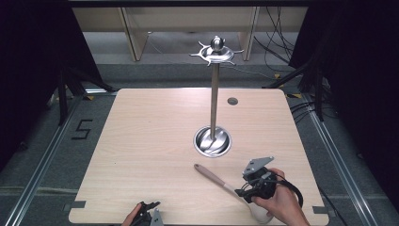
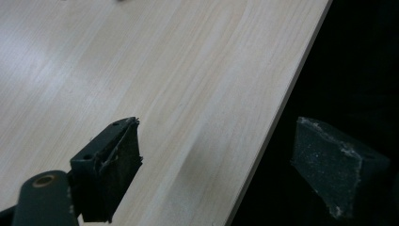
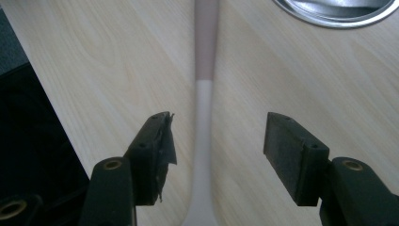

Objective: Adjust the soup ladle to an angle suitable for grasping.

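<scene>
Right gripper (image 1: 241, 192): black body, grey three-cornered plate (image 1: 256, 165) on top with small holes, thick black cable (image 1: 292, 187) looping off the back. Right hand (image 1: 277, 203) bare, no sleeve or glove visible. Left gripper (image 1: 149, 207): black, a grey plate corner at the frame bottom; left hand (image 1: 131, 217) bare too. Right gripper view: two black jaws, blocky angular tips, dark grainy pads (image 3: 284, 150), brass-coloured screw (image 3: 113, 164) at each jaw base; the left pad's covering is frayed and peeling at its edge. Left gripper view: same black jaws, speckled worn pads (image 2: 331, 162), one brass screw (image 2: 44, 180), small holes in the jaw tip.
</scene>
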